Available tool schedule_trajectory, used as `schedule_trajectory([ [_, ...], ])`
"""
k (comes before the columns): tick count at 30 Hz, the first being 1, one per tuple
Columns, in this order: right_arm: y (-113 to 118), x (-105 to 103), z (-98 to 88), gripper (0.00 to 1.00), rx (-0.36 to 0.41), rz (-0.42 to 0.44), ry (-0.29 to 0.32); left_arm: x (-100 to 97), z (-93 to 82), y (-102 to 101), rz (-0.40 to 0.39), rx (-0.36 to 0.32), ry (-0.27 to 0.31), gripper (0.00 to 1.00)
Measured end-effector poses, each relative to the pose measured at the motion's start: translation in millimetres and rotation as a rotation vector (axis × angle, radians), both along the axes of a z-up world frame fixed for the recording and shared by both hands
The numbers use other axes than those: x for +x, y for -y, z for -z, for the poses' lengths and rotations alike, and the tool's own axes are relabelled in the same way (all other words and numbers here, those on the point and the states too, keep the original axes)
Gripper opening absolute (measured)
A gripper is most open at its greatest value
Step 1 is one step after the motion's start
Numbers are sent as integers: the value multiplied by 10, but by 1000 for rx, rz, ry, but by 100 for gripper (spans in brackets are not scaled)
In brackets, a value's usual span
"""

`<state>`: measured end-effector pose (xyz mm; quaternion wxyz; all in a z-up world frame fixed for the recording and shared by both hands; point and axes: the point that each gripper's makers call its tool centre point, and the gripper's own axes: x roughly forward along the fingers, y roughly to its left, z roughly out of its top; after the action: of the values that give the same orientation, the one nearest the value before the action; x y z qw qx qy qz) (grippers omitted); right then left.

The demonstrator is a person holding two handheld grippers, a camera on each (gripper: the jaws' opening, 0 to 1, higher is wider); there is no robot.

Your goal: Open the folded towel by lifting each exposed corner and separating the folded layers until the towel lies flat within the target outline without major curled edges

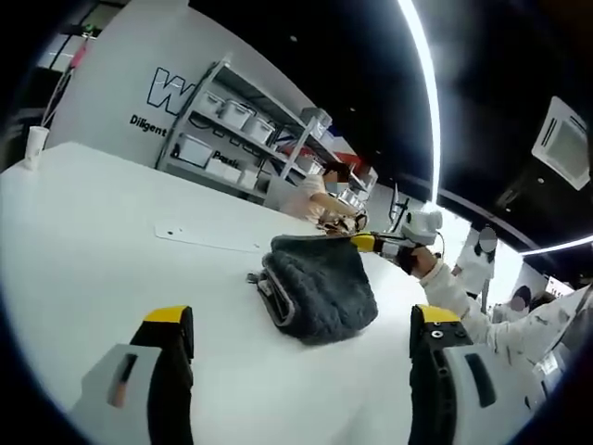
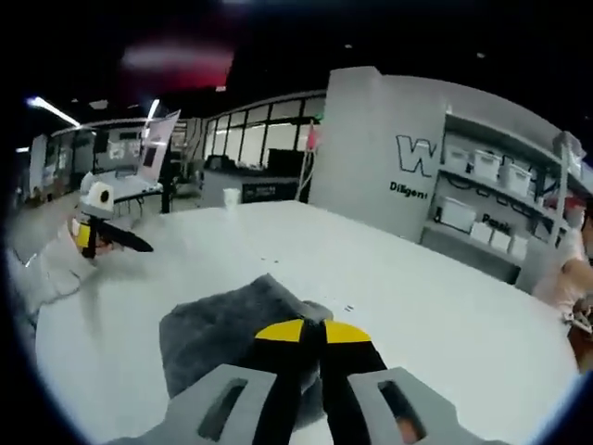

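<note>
R gripper (image 2: 310, 326), its 2 yellow-tipped jaws pressed together on the far edge of the grey towel (image 1: 320, 286), looks to be pinching a corner, prob. to peel the top layer back. L gripper (image 1: 301, 324) waits near the towel's other side, jaws wide apart and holding nothing. The towel lies folded on the white table (image 1: 102, 241), with shelving (image 1: 241, 130) behind.

The left gripper (image 1: 301, 338) hovers with jaws spread wide, while the right gripper (image 2: 312, 330) has its yellow-tipped jaws pressed together.
</note>
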<state>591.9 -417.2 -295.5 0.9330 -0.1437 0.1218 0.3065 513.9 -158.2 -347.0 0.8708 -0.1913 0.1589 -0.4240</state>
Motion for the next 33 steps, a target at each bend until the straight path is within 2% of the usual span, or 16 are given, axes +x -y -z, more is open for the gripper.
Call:
schedule_trajectory([
  [8, -155, -322, -234, 0, -83, -93, 90, 5, -3, -58, -12, 1, 1, 96],
  [12, -173, -463, -306, 0, -108, -112, 123, 9, -1, -67, -14, 1, 1, 96],
  [23, -232, -793, -375, 0, -120, -180, 131, 10, 27, -63, -15, 10, -2, 96],
  [33, -351, -1181, -381, 0, -154, -261, 141, 22, 49, -70, -18, 13, -8, 95],
])
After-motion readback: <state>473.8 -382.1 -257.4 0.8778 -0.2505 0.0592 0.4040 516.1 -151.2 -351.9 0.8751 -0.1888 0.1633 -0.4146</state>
